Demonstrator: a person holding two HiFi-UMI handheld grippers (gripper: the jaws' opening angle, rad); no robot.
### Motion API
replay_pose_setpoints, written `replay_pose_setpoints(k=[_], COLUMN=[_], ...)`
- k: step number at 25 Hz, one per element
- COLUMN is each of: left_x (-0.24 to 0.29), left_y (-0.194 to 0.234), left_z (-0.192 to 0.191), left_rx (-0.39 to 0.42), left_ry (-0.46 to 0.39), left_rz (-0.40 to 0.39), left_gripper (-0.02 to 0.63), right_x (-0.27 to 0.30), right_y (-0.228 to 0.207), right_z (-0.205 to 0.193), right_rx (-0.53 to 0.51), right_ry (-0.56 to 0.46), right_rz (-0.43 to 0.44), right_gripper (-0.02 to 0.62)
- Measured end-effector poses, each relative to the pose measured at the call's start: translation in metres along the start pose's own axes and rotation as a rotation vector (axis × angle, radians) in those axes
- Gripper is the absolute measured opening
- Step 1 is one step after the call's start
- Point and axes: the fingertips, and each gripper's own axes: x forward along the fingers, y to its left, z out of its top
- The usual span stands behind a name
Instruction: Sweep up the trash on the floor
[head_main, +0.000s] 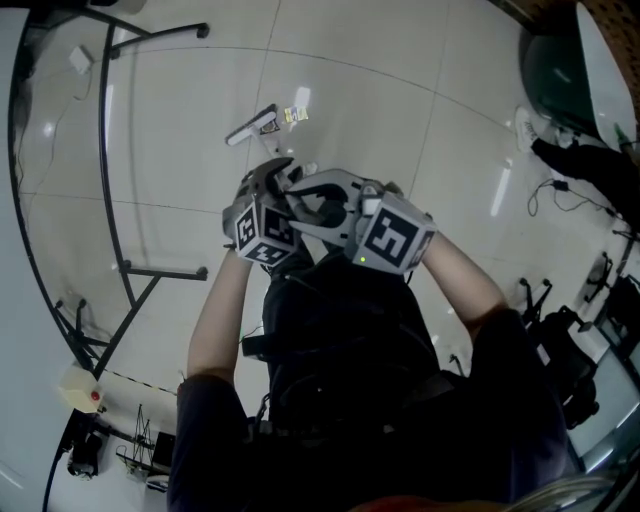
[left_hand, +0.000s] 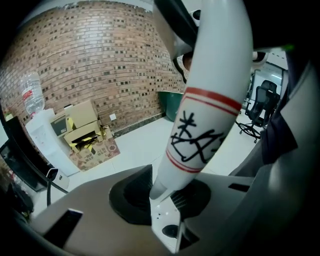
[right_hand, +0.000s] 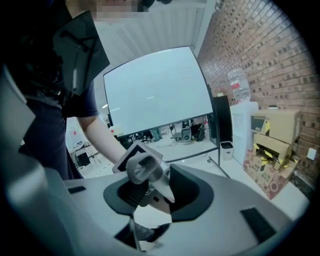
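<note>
"Up at twelve o'clock from the grippers, on the tile floor (head_main: 400, 110), is that the trash (head_main: 252, 127)?"

"Yes, a pale strip with a small wrapper (head_main: 293, 115) just beside it at its two o'clock. Both lie unswept, well apart from my tools."

"Why are your hands bunched so close?"

"I read it as a two-handed hold, ready to sweep. My left gripper (head_main: 272, 180) has its jaws clamped on a white handle (left_hand: 210, 100) with red rings and black scrawl, which rises away between the pads. My right gripper (head_main: 318, 205) is closed on a grey handle (right_hand: 142, 167) with a loop at its end. Whether these are broom and dustpan I can't tell; neither working end shows."

"Anything in the way?"

"Not on the straight line, I'd judge. At nine o'clock a black stand frame (head_main: 105, 180), likely the whiteboard (right_hand: 155, 90)'s, splays its feet over the floor, so I'd keep the sweep off that side. At four o'clock sit dark chairs (head_main: 560, 345) and cables (head_main: 565, 190). Farther out, the left gripper view shows cardboard boxes (left_hand: 82, 130) against the brick wall (left_hand: 100, 65), well apart from the trash."
</note>
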Motion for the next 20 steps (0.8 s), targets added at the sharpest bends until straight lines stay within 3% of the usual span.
replay_pose_setpoints(k=[3, 8, 11, 15, 20], left_x=[-0.001, -0.005, -0.01, -0.023, -0.063], left_y=[0.006, 0.041, 0.067, 0.095, 0.123], left_z=[0.001, 0.013, 0.023, 0.033, 0.071], left_rx=[0.013, -0.035, -0.003, 0.044, 0.042], left_ry=[-0.006, -0.041, -0.049, -0.072, -0.193], left_rz=[0.028, 0.097, 0.116, 0.117, 0.081], left_gripper=[0.061, 0.058, 0.055, 0.052, 0.052], right_x=[0.001, 0.008, 0.016, 0.029, 0.03], right_y=[-0.005, -0.034, -0.053, -0.068, -0.073], right_z=[0.006, 0.03, 0.051, 0.082, 0.143], right_rx=[0.018, 0.037, 0.01, -0.044, -0.073], right_ry=[-0.028, -0.11, -0.137, -0.161, -0.243], right_rz=[-0.022, -0.092, -0.142, -0.193, -0.249], right_gripper=[0.153, 0.15, 0.138, 0.13, 0.129])
